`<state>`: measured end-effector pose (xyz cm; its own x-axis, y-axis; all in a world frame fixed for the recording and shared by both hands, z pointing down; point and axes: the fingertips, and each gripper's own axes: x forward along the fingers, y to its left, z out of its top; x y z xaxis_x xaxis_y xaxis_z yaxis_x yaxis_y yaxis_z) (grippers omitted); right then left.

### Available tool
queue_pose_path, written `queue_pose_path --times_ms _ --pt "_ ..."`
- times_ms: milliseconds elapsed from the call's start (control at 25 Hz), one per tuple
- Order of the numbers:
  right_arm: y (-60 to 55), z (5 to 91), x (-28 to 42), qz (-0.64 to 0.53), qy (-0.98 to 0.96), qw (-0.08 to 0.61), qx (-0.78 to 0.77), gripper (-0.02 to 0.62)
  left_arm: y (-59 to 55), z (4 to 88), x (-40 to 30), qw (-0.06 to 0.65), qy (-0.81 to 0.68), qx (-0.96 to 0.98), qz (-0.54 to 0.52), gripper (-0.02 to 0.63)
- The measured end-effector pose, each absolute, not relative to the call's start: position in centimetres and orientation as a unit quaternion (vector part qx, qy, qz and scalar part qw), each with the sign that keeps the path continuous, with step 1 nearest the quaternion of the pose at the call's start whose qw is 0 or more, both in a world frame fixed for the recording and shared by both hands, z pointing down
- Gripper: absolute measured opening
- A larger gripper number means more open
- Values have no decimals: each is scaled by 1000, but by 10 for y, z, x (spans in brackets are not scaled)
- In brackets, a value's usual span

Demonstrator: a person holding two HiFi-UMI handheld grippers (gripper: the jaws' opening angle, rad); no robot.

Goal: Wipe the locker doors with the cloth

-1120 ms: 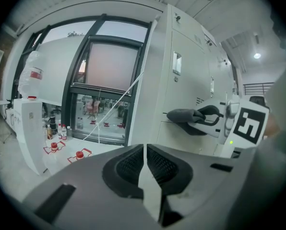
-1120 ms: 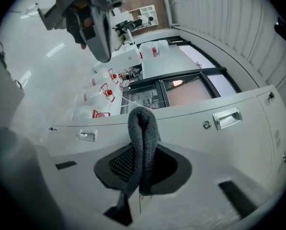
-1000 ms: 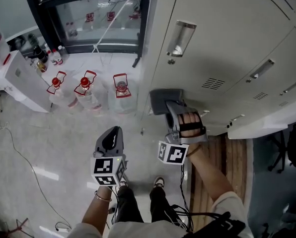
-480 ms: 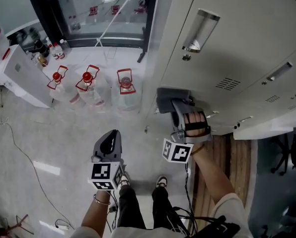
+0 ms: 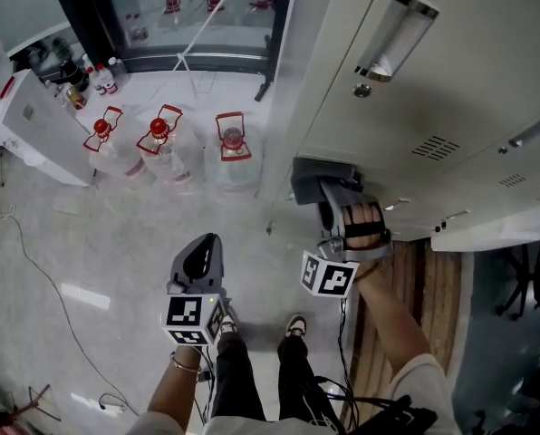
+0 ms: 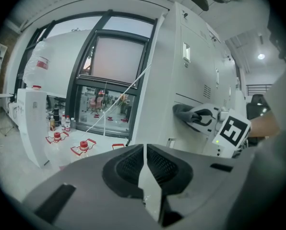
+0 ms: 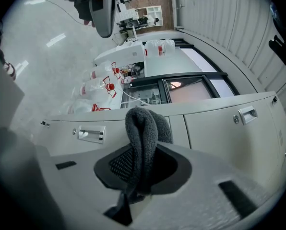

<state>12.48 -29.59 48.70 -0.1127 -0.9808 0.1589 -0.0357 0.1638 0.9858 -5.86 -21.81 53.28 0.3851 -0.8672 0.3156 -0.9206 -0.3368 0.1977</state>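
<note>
your right gripper pinches the cloth as a pad against the locker door. your left gripper hangs clear, jaws together and empty.

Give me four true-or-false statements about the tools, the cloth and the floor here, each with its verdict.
1. The right tool is shut on a grey cloth. True.
2. The left tool grips a bottle. False: its jaws are together with nothing between them.
3. The cloth lies against a locker door. True, as far as the head view and the left gripper view show.
4. Five jugs stand on the floor. False: three jugs with red handles stand there, in a row by the window.
</note>
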Motion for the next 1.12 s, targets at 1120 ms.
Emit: queue_pose_path --times_ms 1120 --pt "-291 628 119 -402 -640 497 426 64 -243 609 -43 134 -523 837 85 23"
